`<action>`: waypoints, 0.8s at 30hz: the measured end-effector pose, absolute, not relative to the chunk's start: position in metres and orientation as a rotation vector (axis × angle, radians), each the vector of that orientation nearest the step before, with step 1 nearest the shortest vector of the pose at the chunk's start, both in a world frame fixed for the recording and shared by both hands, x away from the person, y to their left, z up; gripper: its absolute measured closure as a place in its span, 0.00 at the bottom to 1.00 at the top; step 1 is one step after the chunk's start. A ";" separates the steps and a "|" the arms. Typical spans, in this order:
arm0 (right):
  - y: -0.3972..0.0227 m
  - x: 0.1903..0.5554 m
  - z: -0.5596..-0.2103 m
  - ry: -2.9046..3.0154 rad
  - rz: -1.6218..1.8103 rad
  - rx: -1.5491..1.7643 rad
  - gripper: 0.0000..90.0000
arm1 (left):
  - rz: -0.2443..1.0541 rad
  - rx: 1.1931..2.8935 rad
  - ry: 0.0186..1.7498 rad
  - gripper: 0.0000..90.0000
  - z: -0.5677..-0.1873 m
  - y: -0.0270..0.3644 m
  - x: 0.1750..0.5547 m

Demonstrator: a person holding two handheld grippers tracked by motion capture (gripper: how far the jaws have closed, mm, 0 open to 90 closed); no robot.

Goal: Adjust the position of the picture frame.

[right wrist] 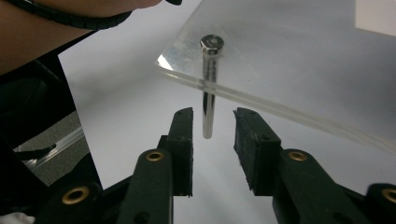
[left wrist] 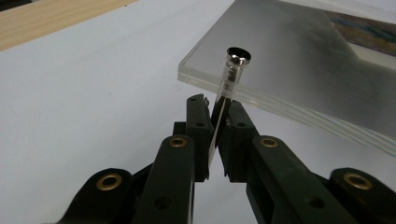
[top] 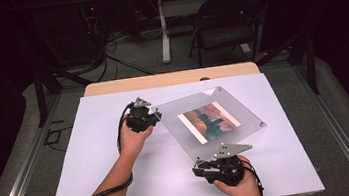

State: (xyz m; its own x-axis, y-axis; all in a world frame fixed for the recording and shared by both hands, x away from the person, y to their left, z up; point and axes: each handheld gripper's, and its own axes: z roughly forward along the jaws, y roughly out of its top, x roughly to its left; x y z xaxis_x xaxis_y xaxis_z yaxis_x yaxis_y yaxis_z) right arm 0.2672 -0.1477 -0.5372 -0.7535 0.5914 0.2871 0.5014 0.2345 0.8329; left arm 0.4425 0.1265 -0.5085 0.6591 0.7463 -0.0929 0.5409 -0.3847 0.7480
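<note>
The clear acrylic frame [top: 211,123] lies tilted on the white table [top: 96,178], one corner lifted. The left gripper [left wrist: 217,135] is clamped on a thin pin under a metal standoff [left wrist: 236,58]. The right gripper [right wrist: 212,126] stands parted around another bolt [right wrist: 209,93], pads not touching. The picture [top: 209,121] is blurred.

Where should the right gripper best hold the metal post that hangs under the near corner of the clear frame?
Probably on the bare lower shaft of the metal post, from below the clear frame. The post hangs straight and thin, its head is above the plate, and the right gripper has open jaws on either side.
</note>
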 end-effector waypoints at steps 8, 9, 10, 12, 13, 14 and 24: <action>-0.141 0.270 -0.539 2.433 1.533 0.995 0.94 | 0.315 2.075 0.995 0.92 -0.515 0.130 0.440; -0.140 0.270 -0.539 2.432 1.527 0.984 0.95 | 0.317 2.071 0.993 0.92 -0.516 0.130 0.440; -0.140 0.269 -0.539 2.435 1.521 0.980 0.95 | 0.315 2.072 0.987 0.92 -0.516 0.131 0.439; -0.140 0.269 -0.539 2.442 1.516 0.976 0.95 | 0.314 2.068 0.978 0.92 -0.517 0.132 0.438; -0.140 0.269 -0.539 2.446 1.512 0.969 0.95 | 0.314 2.068 0.976 0.92 -0.517 0.132 0.437; -0.140 0.269 -0.539 2.448 1.511 0.963 0.95 | 0.308 2.078 0.969 0.92 -0.517 0.134 0.437; -0.145 0.270 -0.537 2.455 1.511 0.983 0.95 | 0.314 2.041 0.966 0.93 -0.520 0.154 0.420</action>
State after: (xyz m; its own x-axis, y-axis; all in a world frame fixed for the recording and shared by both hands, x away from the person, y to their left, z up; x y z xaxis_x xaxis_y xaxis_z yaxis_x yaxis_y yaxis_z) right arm 0.2702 -0.1454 -0.5372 -0.7876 0.5666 0.2422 0.4716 0.3013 0.8287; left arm 0.4205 0.1536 -0.5204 0.6725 0.7306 -0.1181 0.5217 -0.3548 0.7758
